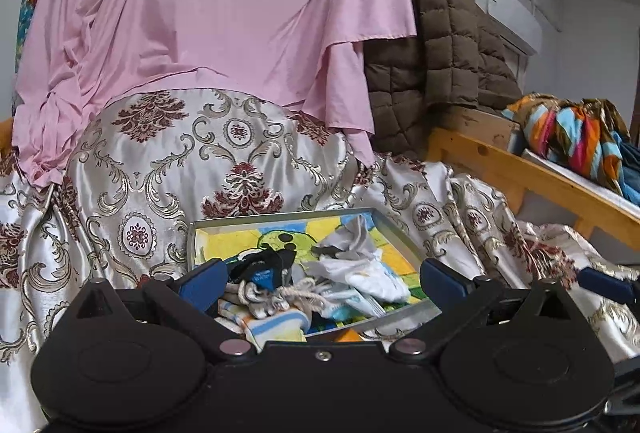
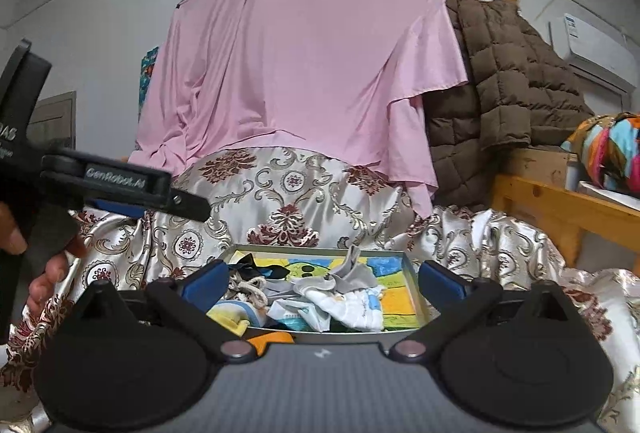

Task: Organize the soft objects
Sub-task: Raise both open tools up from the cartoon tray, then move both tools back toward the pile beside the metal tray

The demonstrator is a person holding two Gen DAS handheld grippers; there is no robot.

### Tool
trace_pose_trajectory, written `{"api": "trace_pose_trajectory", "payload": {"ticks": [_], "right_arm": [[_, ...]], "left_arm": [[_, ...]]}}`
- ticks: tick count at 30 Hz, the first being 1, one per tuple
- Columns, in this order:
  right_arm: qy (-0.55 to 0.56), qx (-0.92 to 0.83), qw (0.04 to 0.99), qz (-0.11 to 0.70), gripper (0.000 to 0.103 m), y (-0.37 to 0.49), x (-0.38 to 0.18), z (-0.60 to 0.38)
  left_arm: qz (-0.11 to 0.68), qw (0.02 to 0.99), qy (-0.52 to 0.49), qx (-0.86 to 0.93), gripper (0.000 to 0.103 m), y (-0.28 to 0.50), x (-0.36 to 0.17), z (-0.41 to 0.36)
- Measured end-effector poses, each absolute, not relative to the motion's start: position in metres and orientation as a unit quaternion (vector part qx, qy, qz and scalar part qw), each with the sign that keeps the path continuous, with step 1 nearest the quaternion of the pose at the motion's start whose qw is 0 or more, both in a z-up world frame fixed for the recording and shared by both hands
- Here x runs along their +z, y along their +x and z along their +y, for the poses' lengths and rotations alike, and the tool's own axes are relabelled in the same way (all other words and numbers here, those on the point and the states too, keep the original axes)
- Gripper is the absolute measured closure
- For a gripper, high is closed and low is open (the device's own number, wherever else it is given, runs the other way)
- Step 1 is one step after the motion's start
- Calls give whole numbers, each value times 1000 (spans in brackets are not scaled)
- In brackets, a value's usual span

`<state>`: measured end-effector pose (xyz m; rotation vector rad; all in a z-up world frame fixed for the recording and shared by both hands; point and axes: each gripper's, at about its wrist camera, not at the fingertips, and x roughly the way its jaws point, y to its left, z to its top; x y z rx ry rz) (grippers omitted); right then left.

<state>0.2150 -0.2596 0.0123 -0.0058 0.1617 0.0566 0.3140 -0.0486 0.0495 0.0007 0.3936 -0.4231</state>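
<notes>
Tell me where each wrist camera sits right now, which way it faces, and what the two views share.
Left wrist: on the left gripper, facing forward over the tray of socks toward the pink sheet; own blue-padded fingers open, right gripper's tip at the right edge.
Right wrist: on the right gripper, same heading, further right and back; own fingers open, the left gripper seen from the side with the person's hand.
Shared: tray, socks, pink sheet, patterned satin cover, brown quilted jacket.
</notes>
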Motion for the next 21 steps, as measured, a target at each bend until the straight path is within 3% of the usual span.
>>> {"api": "trace_pose_trajectory", "payload": {"ticks": [10,21], "right_arm": [[2,25,997,70,0,204,17,-265],[-4,20,998,54,0,217,10,-275]], "left_arm": [[192,958,4,-211,1,312,43,-52],[179,963,-28,-199,1,385,20,-82]]}}
